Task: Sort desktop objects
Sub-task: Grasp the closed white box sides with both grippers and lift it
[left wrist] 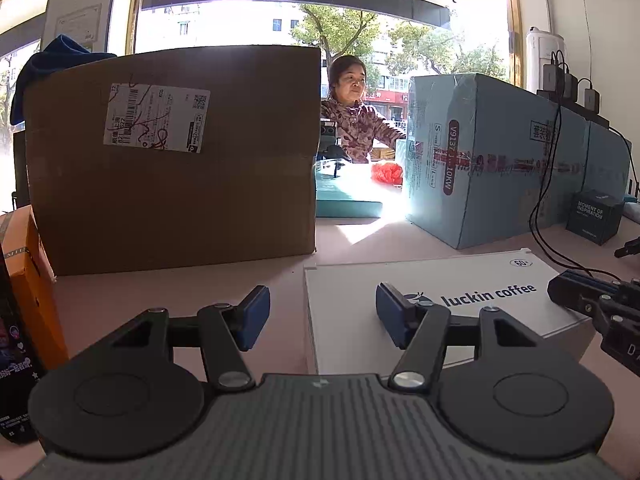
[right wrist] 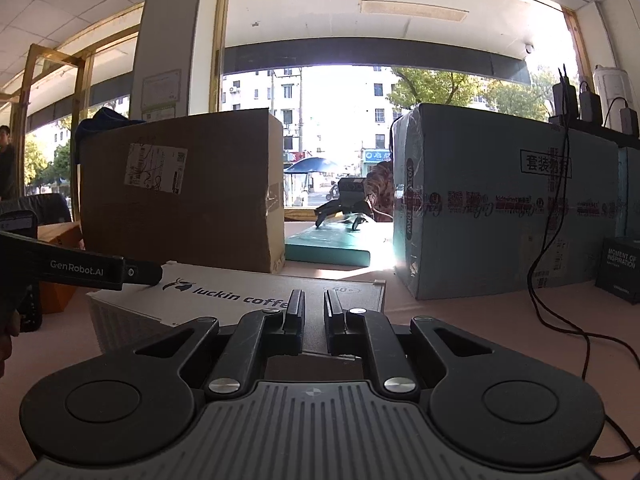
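Observation:
A flat white box printed "luckin coffee" [left wrist: 460,312] lies on the pink desk [left wrist: 180,320], and in the right wrist view the same box [right wrist: 208,296] sits straight ahead. My left gripper [left wrist: 322,316] stands open at the box's left edge, with its blue pads [left wrist: 256,316] wide apart and nothing between them. My right gripper [right wrist: 314,312] hangs low over the box's near right corner. Its jaws are drawn together to a narrow slit, and nothing shows between them. It also shows at the box's right side in the left wrist view [left wrist: 560,286].
A tall brown carton [left wrist: 172,160] and a light blue carton [left wrist: 480,160] wall off the back. Between them lie a teal flat box [left wrist: 344,200] and a red bag [left wrist: 386,172], with a person beyond. An orange box [left wrist: 32,280] stands left. A small dark cube box [left wrist: 592,216] and black cables [right wrist: 560,312] are right.

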`<state>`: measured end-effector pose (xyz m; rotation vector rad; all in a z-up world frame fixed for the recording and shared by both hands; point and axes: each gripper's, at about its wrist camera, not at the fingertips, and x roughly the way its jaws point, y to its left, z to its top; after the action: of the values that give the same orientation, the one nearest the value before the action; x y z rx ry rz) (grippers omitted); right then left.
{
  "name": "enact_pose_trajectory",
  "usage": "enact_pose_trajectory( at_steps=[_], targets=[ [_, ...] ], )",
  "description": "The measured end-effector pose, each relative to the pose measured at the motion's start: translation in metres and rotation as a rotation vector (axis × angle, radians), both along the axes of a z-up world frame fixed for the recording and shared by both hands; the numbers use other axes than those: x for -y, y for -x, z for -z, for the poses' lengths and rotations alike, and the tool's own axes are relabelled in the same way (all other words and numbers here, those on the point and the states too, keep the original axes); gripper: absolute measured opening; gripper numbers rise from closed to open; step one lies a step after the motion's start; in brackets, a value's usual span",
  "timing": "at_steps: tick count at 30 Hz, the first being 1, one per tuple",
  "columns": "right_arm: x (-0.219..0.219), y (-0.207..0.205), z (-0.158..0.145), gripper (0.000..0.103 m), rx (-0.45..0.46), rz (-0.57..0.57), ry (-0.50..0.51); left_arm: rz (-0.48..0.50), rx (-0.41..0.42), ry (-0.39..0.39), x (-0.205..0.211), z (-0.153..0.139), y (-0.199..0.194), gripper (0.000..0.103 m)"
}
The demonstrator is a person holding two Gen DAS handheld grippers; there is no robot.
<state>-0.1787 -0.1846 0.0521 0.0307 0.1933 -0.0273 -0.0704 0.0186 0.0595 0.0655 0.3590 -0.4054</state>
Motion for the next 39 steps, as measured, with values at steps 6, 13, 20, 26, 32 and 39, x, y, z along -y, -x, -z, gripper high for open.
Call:
enact_pose_trajectory(
  at_steps=[6, 13, 20, 26, 32, 39],
  targets=[
    [-0.002, 0.0, 0.007, 0.01, 0.025, 0.017, 0.009, -0.01, 0.033, 0.01, 0.001, 0.006, 0.005, 0.057],
    [0.023, 0.012, 0.002, 0.095, 0.108, -0.081, -0.221, -0.02, -0.02, 0.133, -0.018, 0.006, 0.003, 0.083],
    [0.05, 0.011, -0.004, 0.103, 0.136, -0.013, -0.385, -0.049, -0.11, 0.282, -0.037, 0.005, -0.01, 0.103],
    [0.085, -0.01, 0.006, 0.103, 0.015, -0.021, -0.669, -0.007, -0.25, 0.353, -0.041, 0.01, -0.03, 0.103],
    [0.099, -0.037, 0.01, 0.103, -0.136, -0.054, -0.744, 0.017, -0.433, 0.395, -0.043, 0.018, -0.059, 0.103],
    [0.095, -0.043, 0.019, 0.091, -0.22, -0.115, -0.771, 0.061, -0.432, 0.403, -0.038, 0.023, -0.055, 0.103]
  ],
)
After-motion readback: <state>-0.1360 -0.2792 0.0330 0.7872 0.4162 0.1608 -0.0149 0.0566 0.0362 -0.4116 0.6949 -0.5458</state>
